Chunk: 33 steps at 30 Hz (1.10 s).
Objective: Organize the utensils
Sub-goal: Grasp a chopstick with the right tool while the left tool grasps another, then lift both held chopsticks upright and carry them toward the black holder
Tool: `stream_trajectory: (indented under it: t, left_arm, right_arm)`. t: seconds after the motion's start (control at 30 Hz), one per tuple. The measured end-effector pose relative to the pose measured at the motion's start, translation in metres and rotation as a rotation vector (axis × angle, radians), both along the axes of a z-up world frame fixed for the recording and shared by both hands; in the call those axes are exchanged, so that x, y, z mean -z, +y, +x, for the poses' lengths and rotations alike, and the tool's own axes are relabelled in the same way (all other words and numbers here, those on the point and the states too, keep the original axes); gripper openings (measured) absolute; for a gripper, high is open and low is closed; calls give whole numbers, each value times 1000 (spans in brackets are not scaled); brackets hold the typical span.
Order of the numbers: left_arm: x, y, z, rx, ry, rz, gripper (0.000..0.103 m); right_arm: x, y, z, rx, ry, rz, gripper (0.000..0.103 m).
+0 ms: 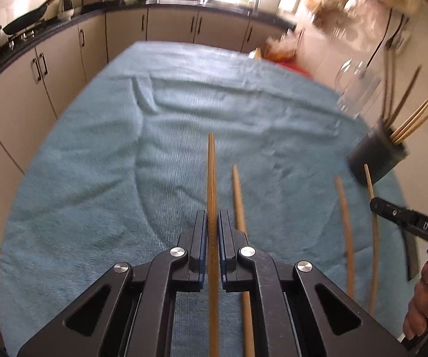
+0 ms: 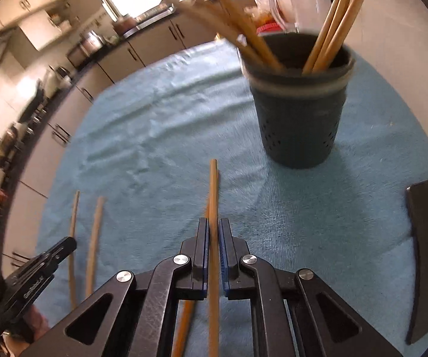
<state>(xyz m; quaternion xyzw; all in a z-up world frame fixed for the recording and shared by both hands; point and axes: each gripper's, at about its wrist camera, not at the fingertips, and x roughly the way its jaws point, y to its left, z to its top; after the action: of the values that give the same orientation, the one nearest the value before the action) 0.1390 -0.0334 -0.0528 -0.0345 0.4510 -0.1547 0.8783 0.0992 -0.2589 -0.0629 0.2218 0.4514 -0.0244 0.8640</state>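
Left gripper [image 1: 212, 223] clamped on a chopstick [image 1: 211, 178], right gripper [image 2: 213, 232] pinching another chopstick [image 2: 213, 190], ahead-right of it a dark holder [image 2: 298, 119] on the blue towel [image 2: 154, 136], bamboo chopsticks [image 2: 330, 29] standing inside, loose chopsticks [image 1: 239, 202] beside the left gripper.

So there's a rumpled light blue towel [image 1: 100, 154] covering the whole table, a clear glass [image 1: 353, 89] sitting blurry near its far right edge, a wok [image 1: 26, 19] resting on the stove along the dark counter behind, and beige cabinets [image 1: 172, 28] running underneath it.
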Motion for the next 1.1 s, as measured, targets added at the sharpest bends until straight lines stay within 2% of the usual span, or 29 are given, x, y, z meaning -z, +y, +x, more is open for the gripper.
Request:
stream_trajectory:
  t: [0.2, 0.53, 0.7, 1.1]
  left_arm:
    - [-40, 7, -21, -4, -93, -41, 7]
    - [-74, 12, -42, -1, -162, -68, 7]
    - [-83, 8, -49, 5, -186, -63, 7]
    - [-94, 1, -56, 10, -210, -63, 7]
  right_arm:
    - [-45, 4, -35, -13, -158, -4, 7]
    - [-90, 13, -76, -21, -326, -44, 7]
    - [-100, 11, -86, -8, -367, -62, 7]
    - [-107, -8, -98, 42, -401, -49, 7]
